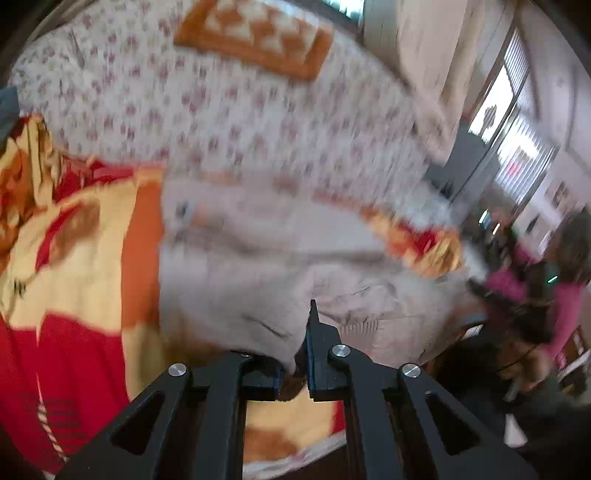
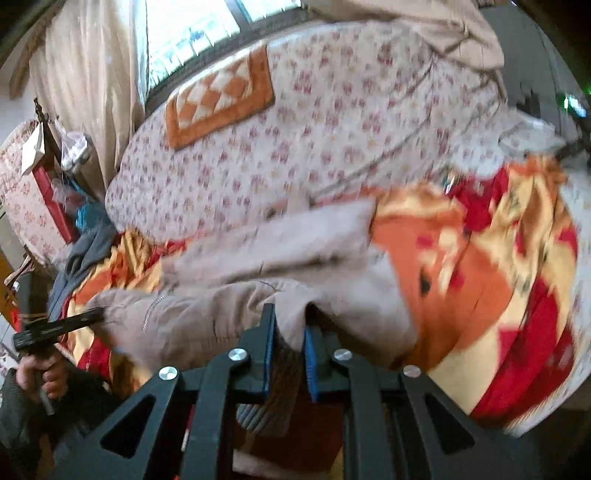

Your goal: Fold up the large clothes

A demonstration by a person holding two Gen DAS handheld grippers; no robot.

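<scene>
Beige, padded fabric is what both tools are gripping: a large jacket [image 1: 258, 258] is lying across the near part of a bed, on a red, orange and cream blanket [image 1: 74, 258], with a floral bedspread [image 1: 221, 110] stretching beyond it to the far side. A zip line and a ribbed cuff are showing along the near edge, so the garment is appearing bunched rather than flat.

The right gripper [image 2: 288, 332] is holding a fold of the jacket's near hem, its blue-lined jaws clenched on the cloth. The left gripper [image 1: 299, 354] is also biting the near edge, jaws closed tight with fabric pinched between them. In the right wrist view a hand [image 2: 44, 373] is clutching the left tool at the jacket's left end.

Judgement: folding is appearing to be at an early stage. Both near corners are secured, yet no neat, stacked fold is showing; motion blur is obscuring the sleeves. Remaining work is likely carrying the held edge over and squaring the garment.

An orange checked pillow [image 1: 255, 33] is lying at the far side, and curtains [image 2: 92, 74] are hanging by the window.
</scene>
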